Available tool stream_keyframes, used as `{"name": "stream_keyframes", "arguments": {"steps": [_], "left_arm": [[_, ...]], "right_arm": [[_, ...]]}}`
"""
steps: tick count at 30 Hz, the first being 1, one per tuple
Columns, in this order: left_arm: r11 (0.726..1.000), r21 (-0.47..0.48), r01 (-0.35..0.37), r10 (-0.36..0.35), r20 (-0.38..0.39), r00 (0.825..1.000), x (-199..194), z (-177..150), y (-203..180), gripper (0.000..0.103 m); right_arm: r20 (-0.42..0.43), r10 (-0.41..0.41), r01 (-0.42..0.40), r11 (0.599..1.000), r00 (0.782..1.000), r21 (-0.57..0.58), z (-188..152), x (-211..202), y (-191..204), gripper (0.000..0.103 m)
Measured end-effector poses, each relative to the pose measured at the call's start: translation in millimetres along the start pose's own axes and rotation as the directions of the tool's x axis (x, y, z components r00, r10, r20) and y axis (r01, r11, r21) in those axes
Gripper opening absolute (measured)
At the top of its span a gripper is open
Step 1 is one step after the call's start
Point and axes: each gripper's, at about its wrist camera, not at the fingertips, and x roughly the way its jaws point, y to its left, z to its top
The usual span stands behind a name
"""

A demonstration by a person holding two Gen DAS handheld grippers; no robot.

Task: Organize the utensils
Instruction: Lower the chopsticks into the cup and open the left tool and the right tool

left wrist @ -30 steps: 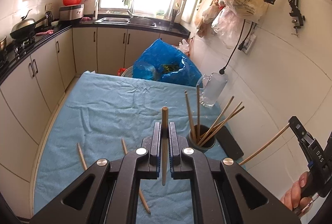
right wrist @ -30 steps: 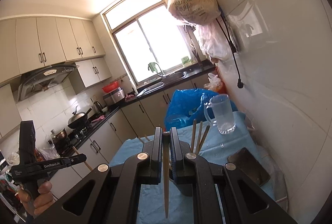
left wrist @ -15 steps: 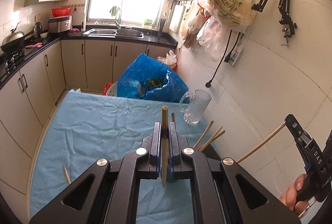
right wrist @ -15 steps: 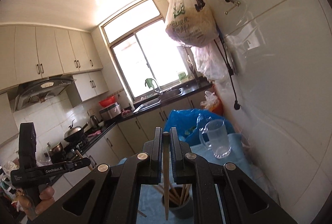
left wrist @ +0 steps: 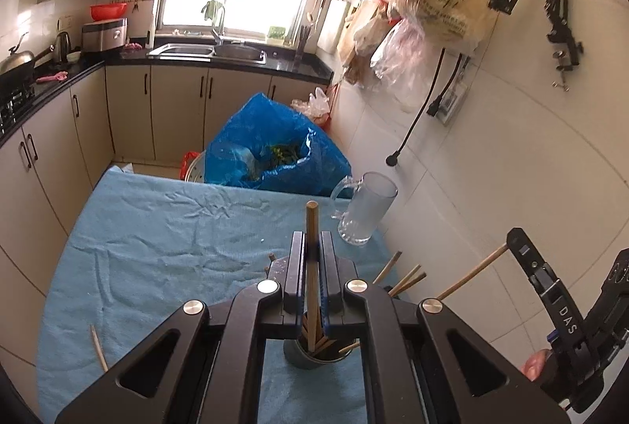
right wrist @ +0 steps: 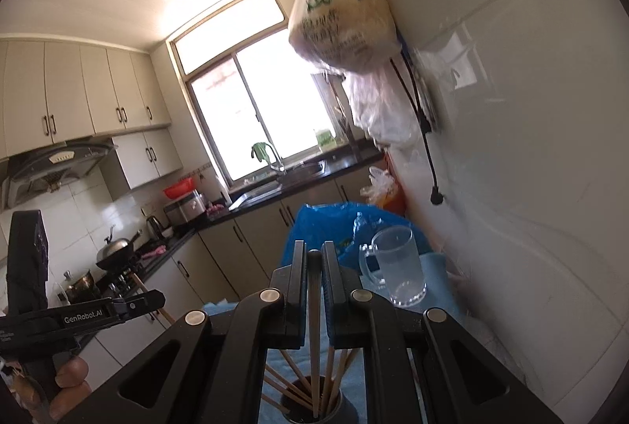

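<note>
Both tools grip one chopstick each, above the cup.

My left tool (left wrist: 312, 267) is closed on a chopstick (left wrist: 311, 227) that stands upright, its lower end over the dark cup (left wrist: 314, 359) on the blue desk (left wrist: 165, 227). My right tool (right wrist: 313, 267) is closed on another chopstick (right wrist: 314, 345), whose tip is in the cup (right wrist: 346, 410) among more sticks. One loose chopstick (left wrist: 98, 347) lies on the desk at the left, and a glass mug (left wrist: 365, 212) stands near the wall.
</note>
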Motion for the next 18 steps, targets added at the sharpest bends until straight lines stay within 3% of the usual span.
{"name": "stream_keyframes", "arguments": {"steps": [18], "left_arm": [[1.000, -0.014, -0.024, 0.022, -0.091, 0.996, 43, -27, 14, 0.006]], "right_arm": [[-0.142, -0.036, 0.038, 0.999, 0.989, 0.009, -40, 47, -19, 0.008]]}}
